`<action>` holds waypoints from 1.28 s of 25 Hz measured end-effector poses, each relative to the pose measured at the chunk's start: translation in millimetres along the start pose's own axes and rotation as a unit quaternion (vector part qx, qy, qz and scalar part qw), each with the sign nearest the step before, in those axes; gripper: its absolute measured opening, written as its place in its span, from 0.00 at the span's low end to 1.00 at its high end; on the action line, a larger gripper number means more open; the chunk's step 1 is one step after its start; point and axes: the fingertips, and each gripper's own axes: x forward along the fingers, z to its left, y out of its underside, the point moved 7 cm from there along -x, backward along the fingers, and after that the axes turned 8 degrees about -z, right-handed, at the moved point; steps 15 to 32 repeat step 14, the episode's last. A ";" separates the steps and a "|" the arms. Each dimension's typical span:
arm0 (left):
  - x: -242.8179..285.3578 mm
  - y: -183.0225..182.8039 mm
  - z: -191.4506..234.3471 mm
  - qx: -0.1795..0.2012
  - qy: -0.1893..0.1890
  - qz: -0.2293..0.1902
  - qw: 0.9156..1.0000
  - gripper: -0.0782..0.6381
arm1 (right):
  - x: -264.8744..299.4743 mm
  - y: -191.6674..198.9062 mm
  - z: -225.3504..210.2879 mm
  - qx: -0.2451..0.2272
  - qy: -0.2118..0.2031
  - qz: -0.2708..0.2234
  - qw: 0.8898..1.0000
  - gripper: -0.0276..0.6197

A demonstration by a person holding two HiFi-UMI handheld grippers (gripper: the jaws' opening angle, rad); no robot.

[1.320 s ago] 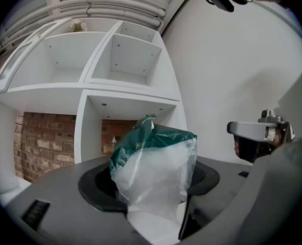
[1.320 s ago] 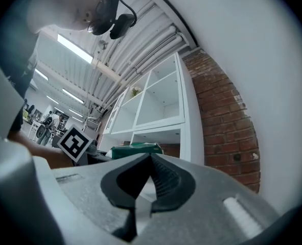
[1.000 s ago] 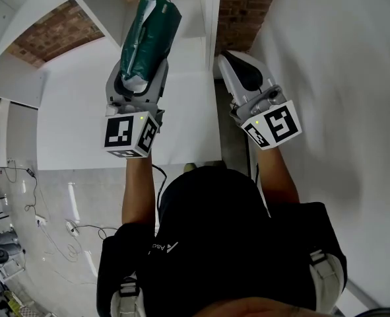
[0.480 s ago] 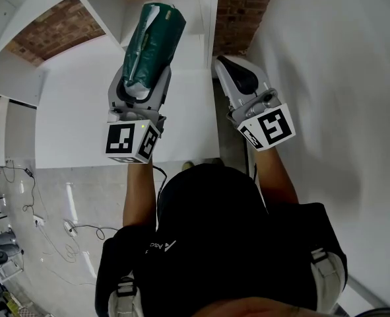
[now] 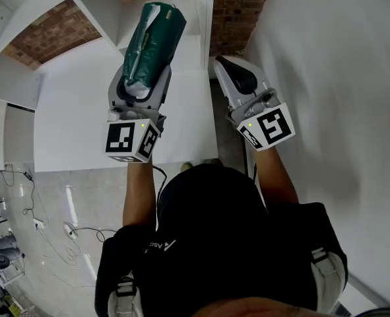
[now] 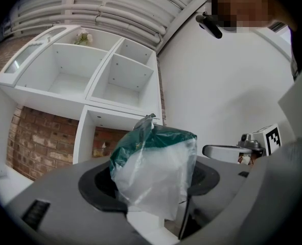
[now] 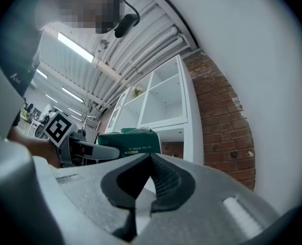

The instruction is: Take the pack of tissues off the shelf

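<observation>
- The left gripper (image 5: 145, 78) has its jaws clamped on the pack of tissues (image 5: 153, 41), one jaw on each side of the clear-plastic end. The dark green end projects past the fingertips towards the shelf unit (image 6: 115, 80)
- The pack of tissues is off the boards and held in the air in front of the shelf unit. In the right gripper view it sits roughly level, with no board under it
- The right gripper (image 7: 151, 162) has its jaws closed together. The ribbed pads meet at the tip and nothing is between them
- The two grippers are side by side at about the same height. The right gripper is near the pack but apart from it
- Edges: in the head view the shelf unit's upright side panel (image 5: 206, 18) runs up between the two grippers. The right gripper lies just right of that edge, in front of a narrow strip of brick wall (image 5: 241, 12)
- Room to the right: a plain white wall (image 5: 326, 78) runs along the right gripper's outer side. It is near, and whether it touches cannot be told
- Room to the left and below: a broad white panel (image 5: 76, 117) lies behind the left gripper, with its lower edge above the floor (image 5: 49, 203), where loose cables (image 5: 72, 230) lie
- A small sprig of flowers (image 6: 82, 35) stands on the shelf unit's top board, well apart from the pack
</observation>
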 end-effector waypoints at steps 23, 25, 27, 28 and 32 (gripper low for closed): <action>5.3 3.2 -0.4 0.002 0.000 0.000 1.000 0.53 | -1.4 2.9 -3.9 0.002 0.003 -0.005 1.000 0.04; 5.3 3.2 -0.4 0.002 0.000 0.000 1.000 0.53 | -1.4 2.9 -3.9 0.002 0.003 -0.005 1.000 0.04; 5.3 3.2 -0.4 0.002 0.000 0.000 1.000 0.53 | -1.4 2.9 -3.9 0.002 0.003 -0.005 1.000 0.04; 5.3 3.2 -0.4 0.002 0.000 0.000 1.000 0.53 | -1.4 2.9 -3.9 0.002 0.003 -0.005 1.000 0.04; 5.3 3.2 -0.4 0.002 0.000 0.000 1.000 0.53 | -1.4 2.9 -3.9 0.002 0.003 -0.005 1.000 0.04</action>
